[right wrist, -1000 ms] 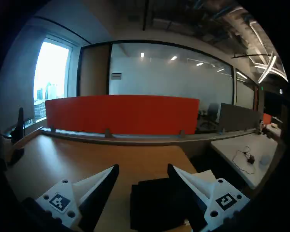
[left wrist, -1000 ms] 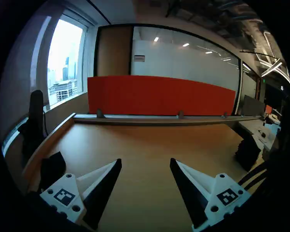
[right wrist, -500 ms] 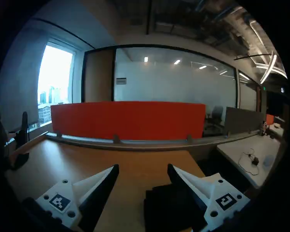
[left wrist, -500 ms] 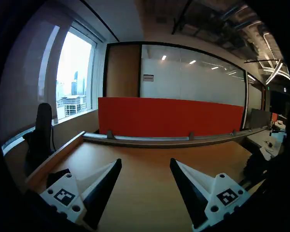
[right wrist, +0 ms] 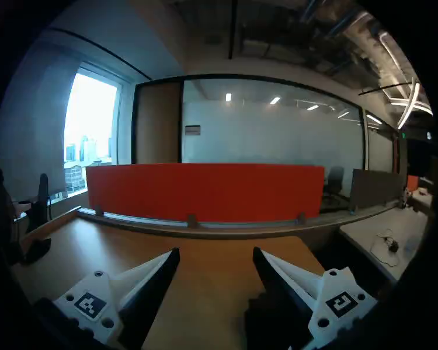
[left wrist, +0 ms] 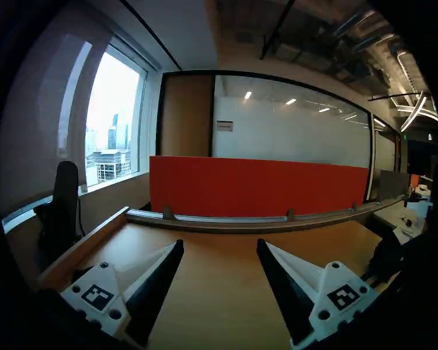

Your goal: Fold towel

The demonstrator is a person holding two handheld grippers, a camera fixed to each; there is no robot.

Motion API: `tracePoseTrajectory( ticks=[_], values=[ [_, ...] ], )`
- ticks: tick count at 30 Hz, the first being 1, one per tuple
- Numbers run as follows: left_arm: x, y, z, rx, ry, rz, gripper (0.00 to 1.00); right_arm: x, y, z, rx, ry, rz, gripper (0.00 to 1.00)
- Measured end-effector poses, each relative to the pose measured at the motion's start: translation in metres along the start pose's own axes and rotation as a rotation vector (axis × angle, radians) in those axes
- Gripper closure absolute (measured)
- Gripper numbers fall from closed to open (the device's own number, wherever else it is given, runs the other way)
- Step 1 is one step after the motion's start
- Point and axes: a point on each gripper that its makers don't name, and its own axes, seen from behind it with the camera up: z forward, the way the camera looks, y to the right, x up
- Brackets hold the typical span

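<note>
Both views have tipped upward; the dark towel [right wrist: 259, 326] has slid toward five o'clock. Left gripper [left wrist: 219, 242] and right gripper [right wrist: 216, 251] are released, with open desk [left wrist: 219, 297] ahead and a red divider [left wrist: 254, 186] at twelve.

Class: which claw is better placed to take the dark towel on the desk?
Right, probably: the dark towel lies just below the open right claw, while the open left claw faces the wooden desk.

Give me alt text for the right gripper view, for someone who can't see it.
The open right gripper hangs over a wooden desk, with a dark cloth lying beneath one finger. An orange divider stands at the desk's far edge.
</note>
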Motion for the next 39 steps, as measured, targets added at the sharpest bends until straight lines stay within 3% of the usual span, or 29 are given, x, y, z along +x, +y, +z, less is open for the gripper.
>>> tracePoseTrajectory(
  ticks=[14, 27, 39],
  values=[
    [0.018, -0.003, -0.001, -0.018, 0.042, -0.004, 0.07, 0.02, -0.066, 0.009, 0.045, 0.036, 0.018, 0.03],
    [0.02, 0.0, 0.004, -0.038, 0.075, -0.005, 0.07, 0.029, -0.08, 0.011, 0.016, 0.051, 0.007, 0.03],
    [0.011, 0.002, 0.011, -0.026, 0.105, 0.107, 0.07, 0.025, -0.104, 0.003, 0.013, 0.035, 0.004, 0.03]
  ],
)
